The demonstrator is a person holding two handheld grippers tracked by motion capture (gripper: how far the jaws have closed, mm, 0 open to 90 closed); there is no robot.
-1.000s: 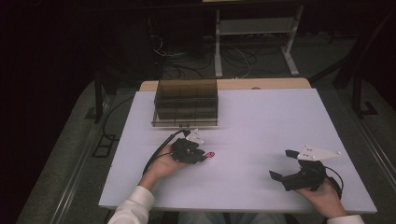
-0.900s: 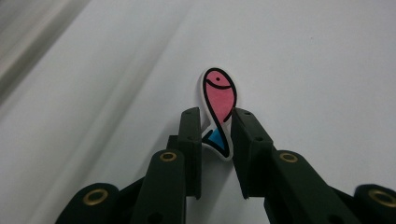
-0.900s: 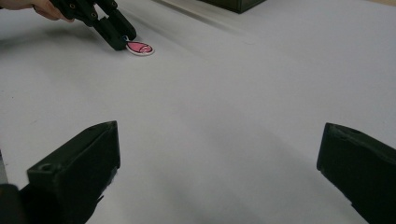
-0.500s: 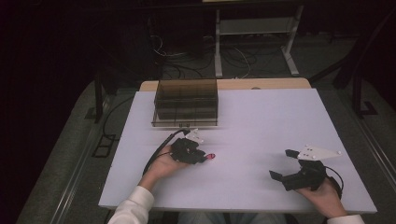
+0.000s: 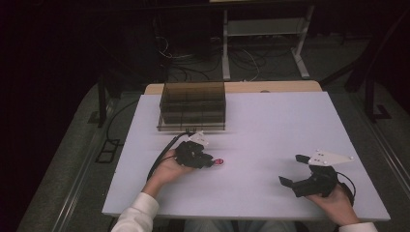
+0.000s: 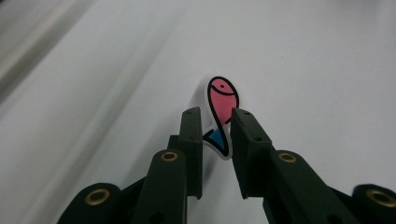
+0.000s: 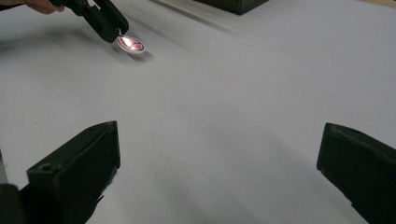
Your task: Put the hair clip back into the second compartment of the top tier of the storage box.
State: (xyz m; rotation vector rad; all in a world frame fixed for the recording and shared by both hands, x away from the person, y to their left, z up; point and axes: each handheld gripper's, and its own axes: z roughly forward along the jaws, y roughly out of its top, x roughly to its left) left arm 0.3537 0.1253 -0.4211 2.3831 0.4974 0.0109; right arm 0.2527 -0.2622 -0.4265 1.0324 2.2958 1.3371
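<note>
A small flat fish-shaped piece (image 6: 222, 95), pink with a blue tail and a white rim, sticks out from between the jaws of my left gripper (image 6: 217, 116). The jaws are closed on its tail end. In the high view the left gripper (image 5: 212, 161) lies low over the white table (image 5: 270, 125) at centre left, with the fish piece (image 5: 220, 161) at its tip. From the right gripper view the fish piece (image 7: 130, 44) sits tilted just above the table, casting a shadow. My right gripper (image 5: 293, 170) rests near the front right edge, jaws wide apart and empty.
A dark see-through box (image 5: 193, 105) with compartments stands at the back left of the table, just beyond the left hand. A cable trails from the left gripper off the table's left side. Beyond the table are desk legs and cables on the floor.
</note>
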